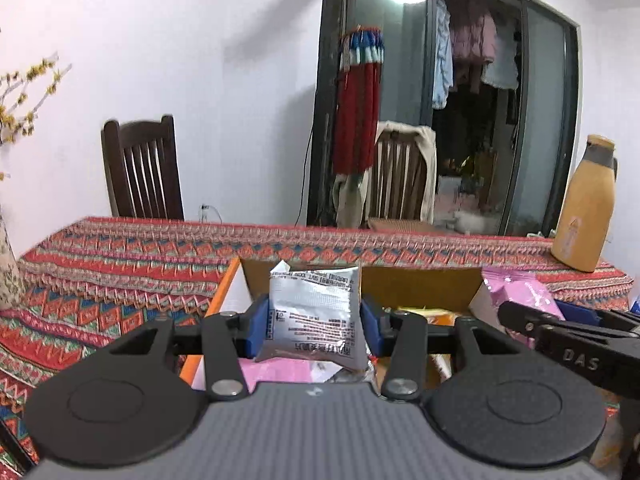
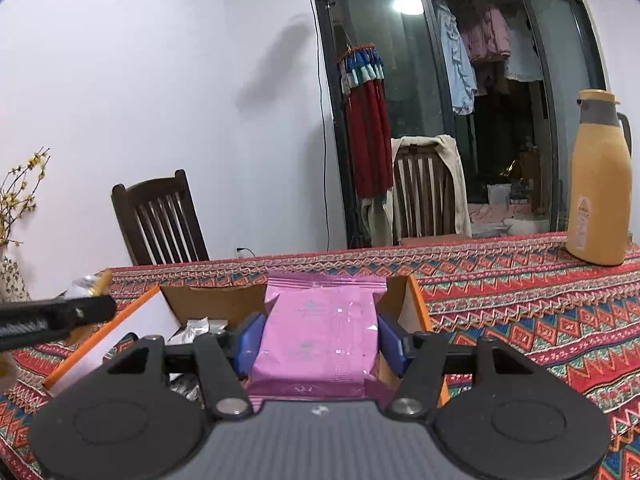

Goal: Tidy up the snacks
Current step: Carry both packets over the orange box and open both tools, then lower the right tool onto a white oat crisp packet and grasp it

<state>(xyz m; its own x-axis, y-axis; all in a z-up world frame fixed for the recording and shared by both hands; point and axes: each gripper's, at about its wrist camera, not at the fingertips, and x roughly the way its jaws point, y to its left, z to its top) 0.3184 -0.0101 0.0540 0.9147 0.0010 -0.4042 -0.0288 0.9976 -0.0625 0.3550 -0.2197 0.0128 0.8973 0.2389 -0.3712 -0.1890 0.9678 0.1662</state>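
My left gripper (image 1: 314,320) is shut on a silver snack packet (image 1: 316,312) and holds it over an open cardboard box (image 1: 420,284) with orange edges. More packets lie in the box, pink (image 1: 288,370) and orange (image 1: 432,314) among them. My right gripper (image 2: 320,336) is shut on a pink snack packet (image 2: 320,332) above the same box (image 2: 416,300), where silver packets (image 2: 196,326) lie. The right gripper also shows in the left wrist view (image 1: 560,320), at the right with its pink packet (image 1: 516,288). The left gripper shows in the right wrist view (image 2: 52,320), at the left.
The box sits on a table with a red patterned cloth (image 1: 120,264). A tan thermos jug (image 2: 600,184) stands at the far right of the table. Two wooden chairs (image 2: 160,220) stand behind it. A vase with yellow flowers (image 2: 12,216) is at the left edge.
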